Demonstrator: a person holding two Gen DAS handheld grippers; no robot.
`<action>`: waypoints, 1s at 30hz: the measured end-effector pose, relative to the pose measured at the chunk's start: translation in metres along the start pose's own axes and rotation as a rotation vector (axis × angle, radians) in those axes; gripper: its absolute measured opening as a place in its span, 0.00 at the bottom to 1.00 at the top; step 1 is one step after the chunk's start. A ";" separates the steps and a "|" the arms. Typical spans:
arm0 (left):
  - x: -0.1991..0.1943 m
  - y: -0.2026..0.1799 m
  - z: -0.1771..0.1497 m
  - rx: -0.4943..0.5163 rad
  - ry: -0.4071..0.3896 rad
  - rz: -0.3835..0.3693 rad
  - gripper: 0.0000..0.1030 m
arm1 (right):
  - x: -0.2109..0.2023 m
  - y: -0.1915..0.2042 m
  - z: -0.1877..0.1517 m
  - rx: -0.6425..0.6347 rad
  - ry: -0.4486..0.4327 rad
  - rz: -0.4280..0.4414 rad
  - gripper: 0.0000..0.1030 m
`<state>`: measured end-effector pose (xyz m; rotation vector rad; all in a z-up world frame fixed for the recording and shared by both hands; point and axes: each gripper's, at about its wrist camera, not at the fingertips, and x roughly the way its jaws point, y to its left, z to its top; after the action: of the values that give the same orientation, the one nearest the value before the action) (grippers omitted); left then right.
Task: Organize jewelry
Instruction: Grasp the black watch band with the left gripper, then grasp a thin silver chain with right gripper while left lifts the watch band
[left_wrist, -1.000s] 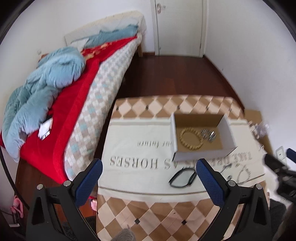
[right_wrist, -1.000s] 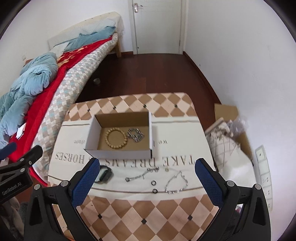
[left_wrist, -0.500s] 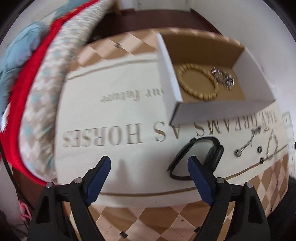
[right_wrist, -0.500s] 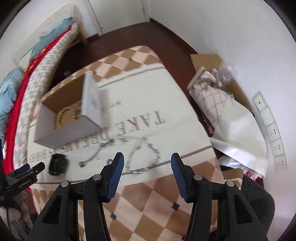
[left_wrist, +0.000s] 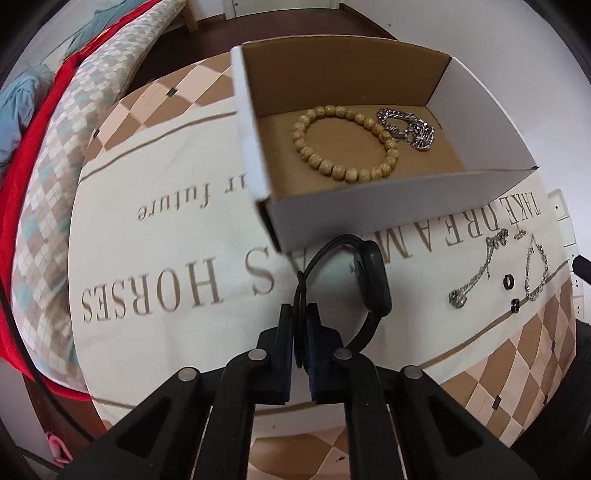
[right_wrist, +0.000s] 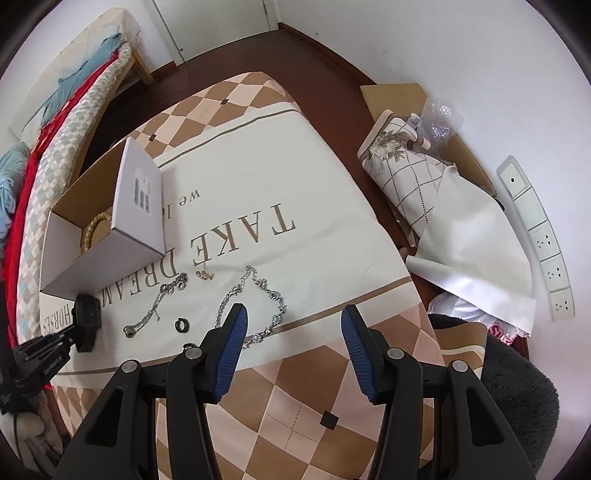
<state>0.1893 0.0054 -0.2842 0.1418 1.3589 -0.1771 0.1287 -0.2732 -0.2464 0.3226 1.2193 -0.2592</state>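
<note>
My left gripper (left_wrist: 300, 314) is shut on the strap of a black watch (left_wrist: 373, 277) lying on the table in front of the white cardboard box (left_wrist: 388, 201). The box holds a wooden bead bracelet (left_wrist: 345, 144) and a silver chain (left_wrist: 410, 127). In the right wrist view my right gripper (right_wrist: 293, 325) is open, just above a silver necklace (right_wrist: 258, 302). Left of it lie a silver bracelet (right_wrist: 159, 302), a black ring (right_wrist: 181, 325) and small earrings (right_wrist: 203, 274). The watch (right_wrist: 86, 317) and box (right_wrist: 122, 221) show at the left.
The table has a cream cloth with printed words (right_wrist: 258, 206) and a checked border. A bed with a red blanket (left_wrist: 33, 155) stands left of the table. Rolled paper and cardboard (right_wrist: 424, 177) lie on the floor right of it, by wall sockets (right_wrist: 535, 236).
My left gripper moved in and shut on the watch strap. My right gripper came lower toward the silver necklace and stays open.
</note>
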 end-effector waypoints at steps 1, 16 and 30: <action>-0.002 0.002 -0.004 -0.011 0.001 0.001 0.04 | 0.001 -0.002 0.000 0.006 -0.001 -0.003 0.54; -0.019 0.018 -0.059 -0.083 0.018 0.029 0.03 | 0.037 -0.003 -0.022 0.000 0.011 -0.014 0.54; -0.028 -0.006 -0.052 -0.077 -0.003 0.023 0.03 | 0.037 0.016 -0.019 -0.135 -0.102 -0.010 0.02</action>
<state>0.1323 0.0113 -0.2673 0.0925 1.3586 -0.1047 0.1302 -0.2522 -0.2857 0.1842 1.1314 -0.1987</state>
